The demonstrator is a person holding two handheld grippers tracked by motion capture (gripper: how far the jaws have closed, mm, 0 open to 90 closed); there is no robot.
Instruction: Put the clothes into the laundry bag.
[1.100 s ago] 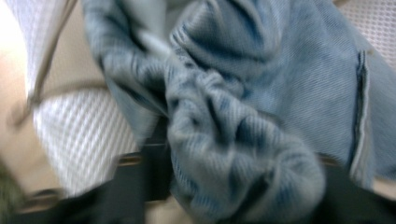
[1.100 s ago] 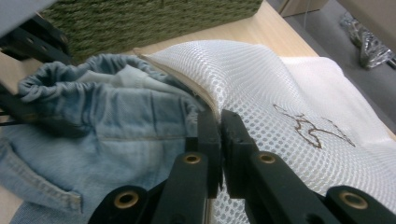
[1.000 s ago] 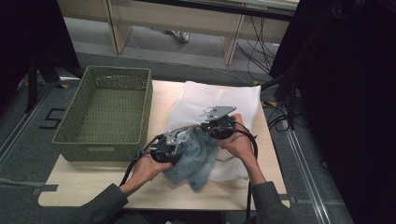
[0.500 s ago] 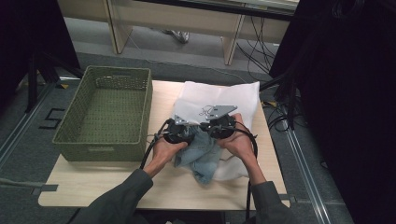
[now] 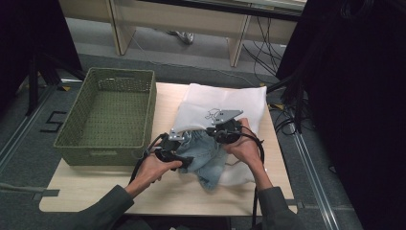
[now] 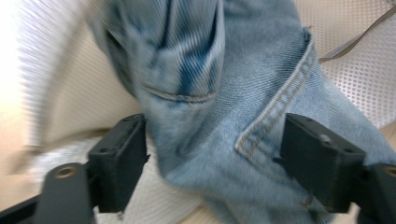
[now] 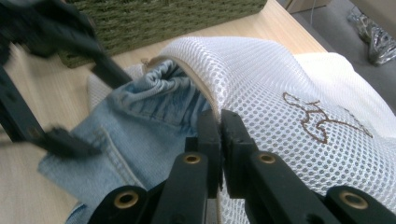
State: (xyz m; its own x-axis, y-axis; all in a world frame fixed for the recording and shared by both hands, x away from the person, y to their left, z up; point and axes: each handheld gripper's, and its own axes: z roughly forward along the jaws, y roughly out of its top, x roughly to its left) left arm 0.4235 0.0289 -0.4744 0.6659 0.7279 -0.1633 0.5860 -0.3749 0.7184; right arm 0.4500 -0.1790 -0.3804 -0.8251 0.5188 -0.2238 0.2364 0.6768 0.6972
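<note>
A: At the middle of the table (image 5: 86,191), near its front edge, we have the denim garment (image 5: 208,155) partly fed into the white mesh laundry bag (image 5: 225,103). Its gathered end sits inside the bag's mouth; the rest hangs out toward us.

B: So we judge the stuffing begun, not finished?

A: Yes. Most of the denim lies outside, so we'd say more pushing is left, then closing the bag.

B: And our grippers?

A: Our right gripper (image 7: 219,126) is clamped tight on the bag's rim, holding the mouth up. Our left gripper (image 6: 212,154) has just been opening: its jaws stand apart on either side of the denim, the cloth between them, and the pads do not seem to press it.

B: Containers?

A: The bag lies toward the table's far right corner and holds one end of the denim. The green woven basket (image 5: 107,148) sits along the left edge, and we see nothing inside it.
</note>
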